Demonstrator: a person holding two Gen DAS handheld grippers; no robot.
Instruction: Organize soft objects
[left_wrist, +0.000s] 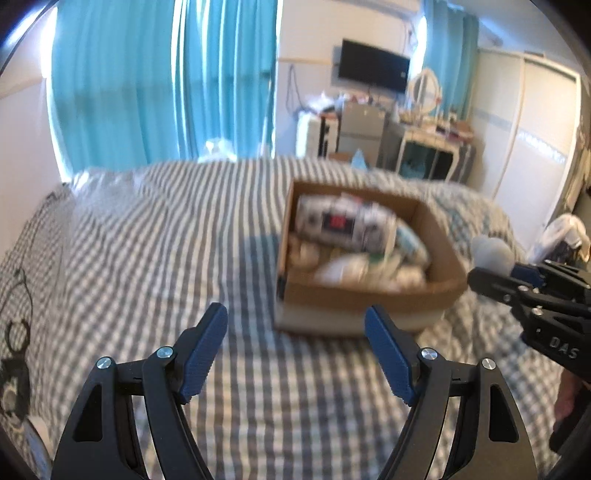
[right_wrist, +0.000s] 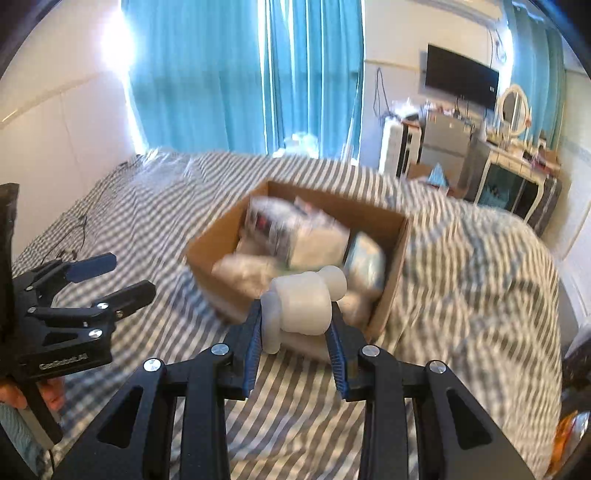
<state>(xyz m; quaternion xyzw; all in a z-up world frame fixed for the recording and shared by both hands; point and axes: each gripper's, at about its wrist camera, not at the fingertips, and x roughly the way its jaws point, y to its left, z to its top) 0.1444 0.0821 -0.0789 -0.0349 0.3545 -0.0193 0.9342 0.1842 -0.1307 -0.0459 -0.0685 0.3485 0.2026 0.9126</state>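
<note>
Right gripper (right_wrist: 295, 325) is clamped on a white soft bundle (right_wrist: 301, 308), looks like a rolled or knotted pale piece, blue pads pressing both flanks. It hangs just short of the cardboard box (right_wrist: 391, 273), at the box's 6 o'clock rim in the right wrist view. Left gripper (left_wrist: 295, 354) is spread wide with nothing between its pads, over the striped bedspread (left_wrist: 147, 236) at roughly 7 o'clock from the box.

Step in hand, my read: carry the bundle over the near wall and drop it inside. To do it well: lift enough that the drooping tail of the bundle clears the cardboard edge, go toward 12 o'clock until it sits above the free pocket near the front corner, then spread the pads. The box is already fairly full, so release low or the piece may roll off the pile and out. The bundle is squashy; the squeeze looks firm enough, no need for more. Left gripper could steady the box wall if it slides on the bedding.

Counts: 1 box. 2 grippers. 1 bundle in the grip. Inside the box: 1 printed pack (left_wrist: 343, 221) with a red patch, 1 pale bluish pack (right_wrist: 365, 258), plus several white soft items; motion blur makes an exact number impossible, maybe five or more in all.
</note>
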